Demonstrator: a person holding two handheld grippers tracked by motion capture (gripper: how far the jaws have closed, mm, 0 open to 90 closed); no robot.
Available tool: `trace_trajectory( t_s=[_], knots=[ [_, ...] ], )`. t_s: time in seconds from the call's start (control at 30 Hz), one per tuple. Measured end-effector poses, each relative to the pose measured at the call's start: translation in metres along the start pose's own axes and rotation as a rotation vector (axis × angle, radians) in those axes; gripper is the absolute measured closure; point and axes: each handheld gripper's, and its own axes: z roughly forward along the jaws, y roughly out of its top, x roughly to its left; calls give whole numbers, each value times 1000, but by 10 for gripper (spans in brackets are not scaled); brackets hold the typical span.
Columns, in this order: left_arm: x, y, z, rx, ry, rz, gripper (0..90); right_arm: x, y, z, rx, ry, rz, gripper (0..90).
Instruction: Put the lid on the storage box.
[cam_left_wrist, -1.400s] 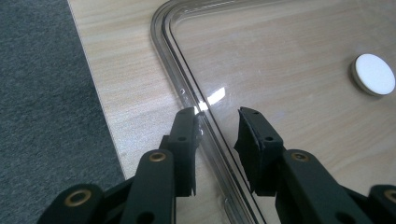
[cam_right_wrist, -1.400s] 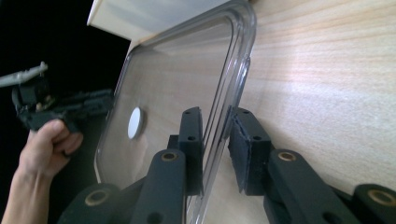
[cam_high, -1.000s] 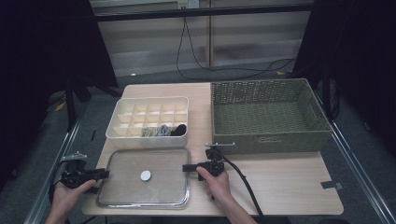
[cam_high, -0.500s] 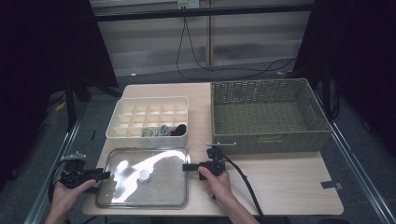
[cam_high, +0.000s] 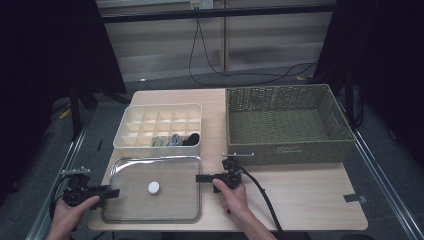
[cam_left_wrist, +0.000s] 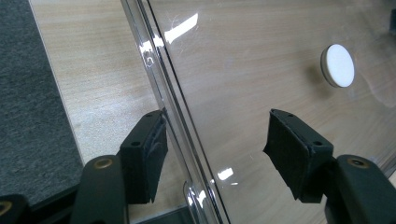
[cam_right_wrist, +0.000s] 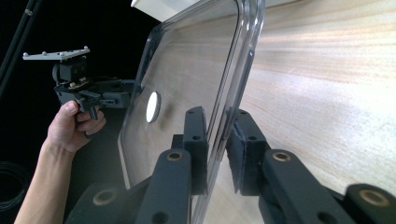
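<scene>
Clear plastic, flat and see-through — that is the lid (cam_high: 154, 188) now, lying on the wooden table (cam_high: 305, 200) in front of the cream tray (cam_high: 159, 126). Half a second ago it was tipped up and caught the light; now it is back down and the shine is gone. The white knob (cam_high: 153, 187) sits in its middle.

The left gripper (cam_high: 111, 192) is at the lid's left edge, held low in the person's left hand (cam_high: 74, 212). In the left gripper view its jaws stand wide apart on either side of the rim, not squeezing it. The right gripper (cam_high: 200, 178) is at the lid's right edge, with the right hand (cam_high: 232, 196) behind it. In the right gripper view its jaws are close together with the rim between them, but a thin gap shows on one side.

The cream tray has many small boxes; three in the front row hold rolled socks (cam_high: 175, 140) — pale, grey and black. The green woven basket (cam_high: 287, 120) stands to the right, well apart from the lid.
</scene>
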Motion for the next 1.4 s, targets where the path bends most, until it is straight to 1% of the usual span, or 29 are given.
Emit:
trace_trajectory(
  t_s=[0.1,0.13,0.17,0.2,0.3,0.4,0.43,0.5,0.53,0.57,0.63,0.67,0.7,0.73,0.8,0.83,0.87,0.93,0.97,1.0,1.03,1.07,1.1,1.17,1.2,1.23,1.27,1.3,1.4],
  knots=[
    [0,0,0,-1,-3,-9,385,1,0,0,-4,-4,-5,783],
    [0,0,1,-1,-2,-10,385,2,-1,0,-10,-9,-15,782],
    [-1,1,0,8,5,2,385,3,-1,0,-17,-11,-19,782],
    [-1,1,0,8,5,2,382,3,-1,0,-19,-10,-25,781],
    [0,0,1,-3,-14,-6,375,4,-1,-1,-24,-8,-32,781],
    [0,1,2,-9,-16,-10,375,5,-1,-1,-29,-9,-45,782],
    [-1,1,3,-9,-15,-6,375,6,-2,-2,-35,-10,-55,782],
    [-1,2,3,-5,-12,0,375,8,-2,-3,-37,-8,-49,783],
    [-1,2,3,-2,5,11,385,8,-3,-3,-47,-8,-61,783],
    [-2,2,3,1,8,11,420,9,-2,-3,-43,-10,-59,783],
    [0,0,2,-14,-17,-4,441,9,-2,-4,-41,-12,-58,783],
    [3,-3,2,-26,-46,-16,463,8,-2,-4,-46,-16,-64,782],
    [4,-4,2,-36,-56,-25,490,9,-1,-5,-50,-26,-66,779],
    [5,-6,1,-42,-61,-21,498,9,-1,-5,-48,-28,-70,778],
    [4,-6,1,-42,-53,-16,500,13,-2,-4,-56,-58,-88,760],
    [4,-6,1,-41,-53,-14,500,16,-2,-3,-55,-89,-114,748],
    [3,-6,1,-49,-47,-22,499,16,-2,-3,-56,-91,-112,749],
    [2,-6,1,-51,-44,-21,499,16,-1,-2,-54,-93,-109,748],
    [2,-6,0,-53,-40,-17,499,17,-1,-2,-53,-95,-107,748],
    [2,-5,-1,-43,-43,-10,501,17,-1,-2,-51,-97,-108,748],
    [2,-5,-1,-48,-38,-7,503,18,0,-2,-49,-102,-108,748],
    [2,-5,-3,-48,-38,-9,507,19,1,-2,-49,-104,-111,747],
    [1,-5,-2,-59,-33,-18,513,20,2,-2,-48,-106,-117,747],
    [0,-3,-4,-56,-24,-19,519,23,3,-3,-42,-122,-123,744],
    [-4,0,-4,-43,9,4,516,24,4,-2,-40,-124,-122,739],
    [-4,0,-4,-43,9,4,500,24,4,-2,-40,-124,-122,739],
    [-7,1,-3,-55,23,2,500,26,5,-1,-28,-149,-137,722],
    [-6,2,-5,-44,20,18,500,27,5,-1,-28,-159,-146,717],
    [-8,3,-6,-68,24,27,512,28,6,-3,-32,-160,-150,719]
  ],
)
